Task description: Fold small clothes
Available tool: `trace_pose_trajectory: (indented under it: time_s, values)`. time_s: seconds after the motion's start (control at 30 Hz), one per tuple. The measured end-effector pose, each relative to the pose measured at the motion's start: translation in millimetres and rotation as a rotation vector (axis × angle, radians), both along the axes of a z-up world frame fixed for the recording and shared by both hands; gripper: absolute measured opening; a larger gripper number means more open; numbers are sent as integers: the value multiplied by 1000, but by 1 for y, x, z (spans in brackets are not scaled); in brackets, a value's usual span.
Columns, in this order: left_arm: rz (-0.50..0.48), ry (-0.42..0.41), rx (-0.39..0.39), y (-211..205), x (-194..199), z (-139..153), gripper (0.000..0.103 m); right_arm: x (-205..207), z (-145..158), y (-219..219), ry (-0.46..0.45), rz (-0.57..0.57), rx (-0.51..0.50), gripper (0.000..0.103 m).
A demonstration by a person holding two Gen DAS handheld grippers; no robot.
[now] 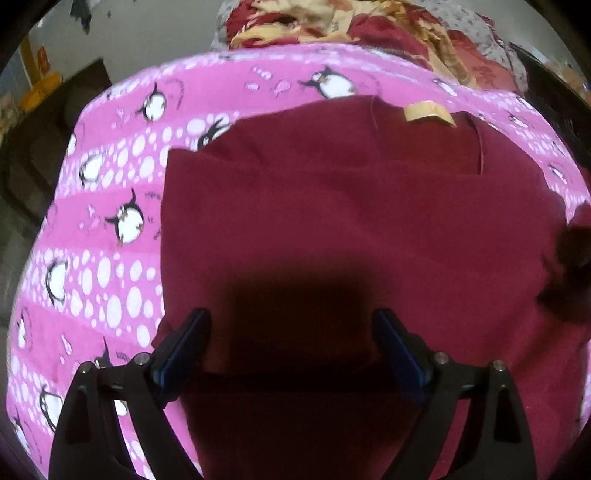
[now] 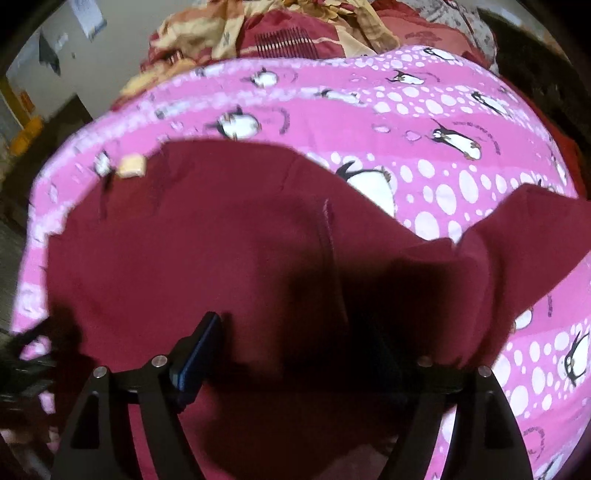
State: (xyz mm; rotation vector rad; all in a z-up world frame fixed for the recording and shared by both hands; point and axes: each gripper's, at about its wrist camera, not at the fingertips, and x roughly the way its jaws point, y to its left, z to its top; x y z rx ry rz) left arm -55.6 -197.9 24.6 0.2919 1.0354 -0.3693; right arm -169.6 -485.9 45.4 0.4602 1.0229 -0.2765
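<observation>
A dark maroon garment [image 1: 332, 206] lies spread on a pink penguin-print blanket [image 1: 110, 206], with a tan neck label [image 1: 428, 112] at its far edge. My left gripper [image 1: 291, 328] hovers open over the garment's near part, casting a dark shadow, with nothing pinched between its blue pads. In the right wrist view the same garment [image 2: 203, 240] shows its label [image 2: 131, 166] at far left, and a sleeve [image 2: 517, 236] lies rumpled out to the right. My right gripper [image 2: 295, 343] stands open above the cloth; its right finger is lost in shadow.
A heap of red and tan bedding [image 1: 351, 26] lies beyond the blanket's [image 2: 443, 110] far edge. Dark furniture [image 1: 33, 155] and a yellow object [image 1: 40, 88] stand off the blanket's left side. A dark shape [image 2: 22, 365] sits at the left edge of the right wrist view.
</observation>
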Motion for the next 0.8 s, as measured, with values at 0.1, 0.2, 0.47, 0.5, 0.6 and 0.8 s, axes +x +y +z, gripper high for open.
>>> trace_pose_trajectory:
  time_s: [0.1,0.2,0.47,0.5,0.6,0.8]
  values:
    - [8,20,-23,3,3,1,91,-24,22,-25,-79,-54,21,82]
    - [14,27,-40,6,4,3,91,-51,39,-68,-119,-165,4,82]
    - [17,19,-33,6,2,1,92,-61,24,-164,-67,-408,67,83]
    - [19,22,-33,6,2,1,92,-56,21,-168,-57,-415,72,83]
    - [18,19,-28,4,2,0,93,-37,8,-174,-14,-416,58,83]
    - [9,28,-34,5,4,1,93,-24,-5,-175,2,-423,-41,44]
